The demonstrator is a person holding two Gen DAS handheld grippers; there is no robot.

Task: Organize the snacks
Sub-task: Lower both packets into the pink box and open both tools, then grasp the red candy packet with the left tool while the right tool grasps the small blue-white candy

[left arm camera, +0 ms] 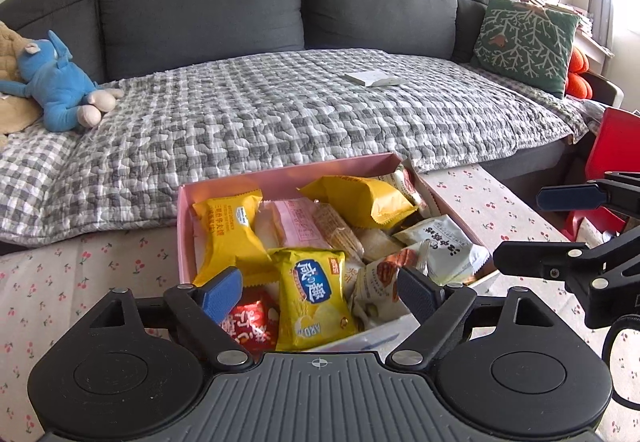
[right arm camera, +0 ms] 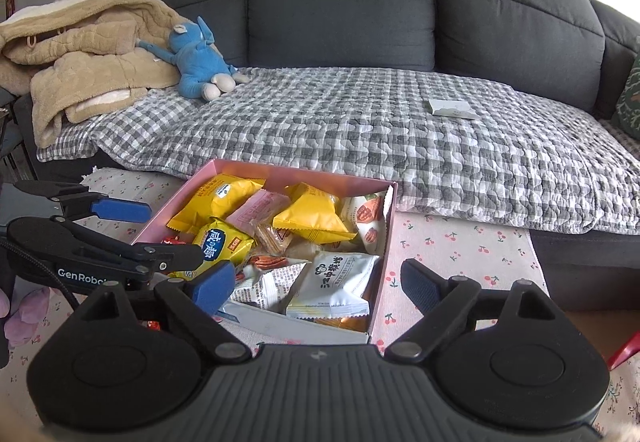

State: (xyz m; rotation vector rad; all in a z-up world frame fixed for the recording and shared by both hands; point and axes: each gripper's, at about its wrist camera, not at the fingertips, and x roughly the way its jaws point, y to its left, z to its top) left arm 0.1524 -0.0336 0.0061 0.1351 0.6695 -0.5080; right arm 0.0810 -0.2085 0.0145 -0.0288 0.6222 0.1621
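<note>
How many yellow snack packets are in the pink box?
3. One yellow foil packet lies far left, another far right, and a blue-logo one at the pink cardboard box's near edge; others may be buried.

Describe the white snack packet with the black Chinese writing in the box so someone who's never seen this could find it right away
Start at the pink box of snacks on the cherry-print cloth in front of the grey sofa. Inside, look toward its near end on the right. The white packet lies there on top of the pile, printed with bold black characters, while its neighbours are yellow, pink, or show pictured nuts.
</note>
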